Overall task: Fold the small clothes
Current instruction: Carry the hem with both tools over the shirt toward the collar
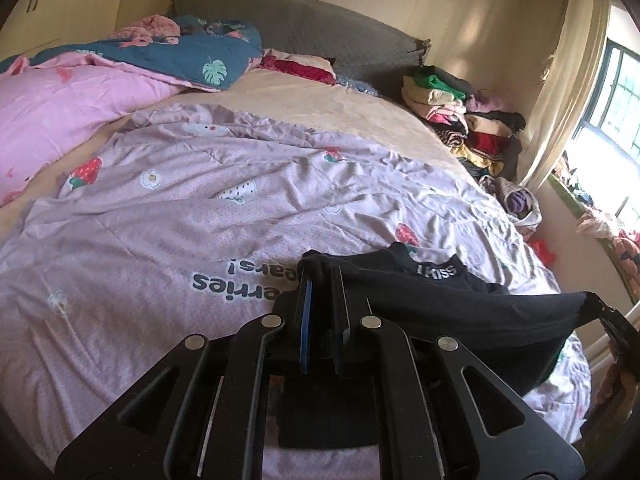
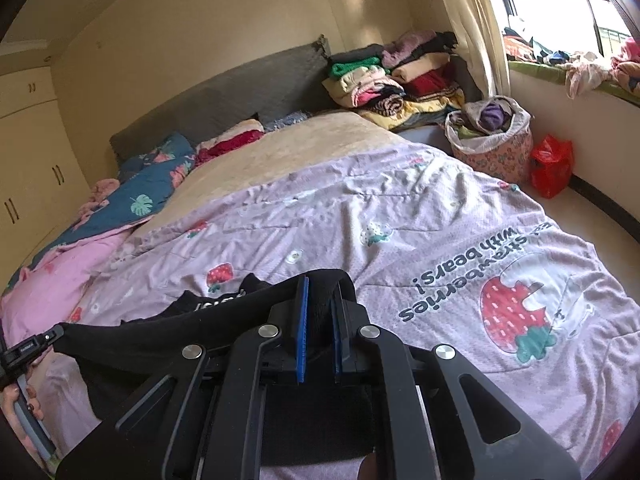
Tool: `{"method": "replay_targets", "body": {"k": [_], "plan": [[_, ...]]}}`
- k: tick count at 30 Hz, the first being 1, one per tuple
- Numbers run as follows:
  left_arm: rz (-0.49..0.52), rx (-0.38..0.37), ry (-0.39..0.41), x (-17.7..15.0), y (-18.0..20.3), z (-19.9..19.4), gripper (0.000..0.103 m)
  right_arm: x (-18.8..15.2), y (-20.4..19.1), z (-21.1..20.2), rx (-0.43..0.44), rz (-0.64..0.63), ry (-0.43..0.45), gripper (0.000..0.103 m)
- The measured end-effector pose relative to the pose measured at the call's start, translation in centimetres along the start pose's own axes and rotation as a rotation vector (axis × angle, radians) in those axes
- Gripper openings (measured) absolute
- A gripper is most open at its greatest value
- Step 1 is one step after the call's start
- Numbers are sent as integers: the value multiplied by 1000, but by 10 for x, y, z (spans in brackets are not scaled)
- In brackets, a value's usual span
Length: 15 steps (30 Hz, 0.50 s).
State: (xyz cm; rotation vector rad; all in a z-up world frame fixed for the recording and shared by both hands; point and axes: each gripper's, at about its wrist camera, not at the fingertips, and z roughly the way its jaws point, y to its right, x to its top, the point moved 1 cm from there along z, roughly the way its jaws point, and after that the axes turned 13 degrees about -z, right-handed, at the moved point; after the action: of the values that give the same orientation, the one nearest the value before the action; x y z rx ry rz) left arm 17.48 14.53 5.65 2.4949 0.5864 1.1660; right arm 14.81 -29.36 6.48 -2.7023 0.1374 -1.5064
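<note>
The black garment (image 1: 460,312) hangs stretched between the two grippers above the near part of the bed, over a lilac strawberry-print quilt (image 1: 200,208); its fabric is plain black, soft and slightly slack along the top edge; a band with white lettering, partly legible, shows at its far upper edge, and the lower part drops down toward the quilt.

The left gripper (image 1: 322,276) is clenched on one upper corner of the garment; black cloth is bunched between its blue-edged pads. The right gripper (image 2: 320,292) is likewise clenched on the opposite upper corner; a fold of the cloth loops over and between its pads. In the right wrist view the left gripper appears at the far left edge with a person's fingers (image 2: 24,396) around its handle.

Beyond the quilt lie a pink duvet (image 1: 60,108), a grey headboard (image 1: 304,24) and a pile of folded clothes (image 1: 452,120); a patterned basket (image 2: 492,140) stands beside the bed.
</note>
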Motion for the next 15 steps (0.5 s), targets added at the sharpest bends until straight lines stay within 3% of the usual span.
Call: {"method": "replay_targets", "body": {"k": [15], "plan": [[14, 57, -27, -5, -8, 46, 3, -12, -1, 54, -78, -45, -66, 9]]}}
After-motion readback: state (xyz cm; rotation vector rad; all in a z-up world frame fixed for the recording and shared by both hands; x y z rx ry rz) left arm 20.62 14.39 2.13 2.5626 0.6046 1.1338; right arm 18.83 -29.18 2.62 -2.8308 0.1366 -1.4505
